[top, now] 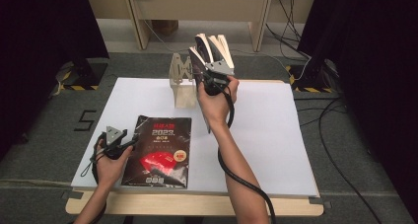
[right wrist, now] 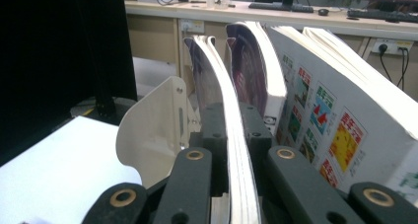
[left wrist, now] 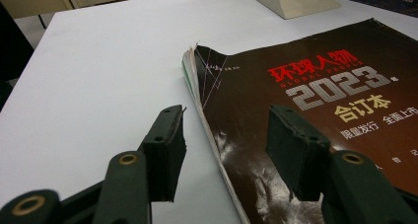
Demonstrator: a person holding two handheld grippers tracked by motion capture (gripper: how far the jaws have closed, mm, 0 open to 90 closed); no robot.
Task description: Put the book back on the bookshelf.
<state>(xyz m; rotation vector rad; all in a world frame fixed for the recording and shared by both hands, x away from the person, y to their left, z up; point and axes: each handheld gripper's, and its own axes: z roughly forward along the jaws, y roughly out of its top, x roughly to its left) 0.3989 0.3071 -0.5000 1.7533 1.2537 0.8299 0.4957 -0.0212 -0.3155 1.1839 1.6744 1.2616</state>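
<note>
The right gripper [top: 211, 68] is clamping a thin magazine [right wrist: 224, 110] by its lower edge, both pads pressing flat on its two faces. That magazine is standing upright with its long axis rising from the jaws and its top curling a little to one side; in the right gripper view its edge is facing the camera. It is standing at the back of the white table [top: 276, 135], just beside the cream bookend [top: 181, 83] on one side and more upright books [right wrist: 315, 100] on the other, which are leaning away and fanning open at the top. The left gripper [top: 118, 142] is resting near the table's front left with its jaws standing well apart and gripping nothing; in the left gripper view one pad is hanging over the bare table and the other over a dark magazine [top: 160, 150]. That one is lying flat, cover up, its long axis running from the front edge toward the back, title end farthest from the person.
</note>
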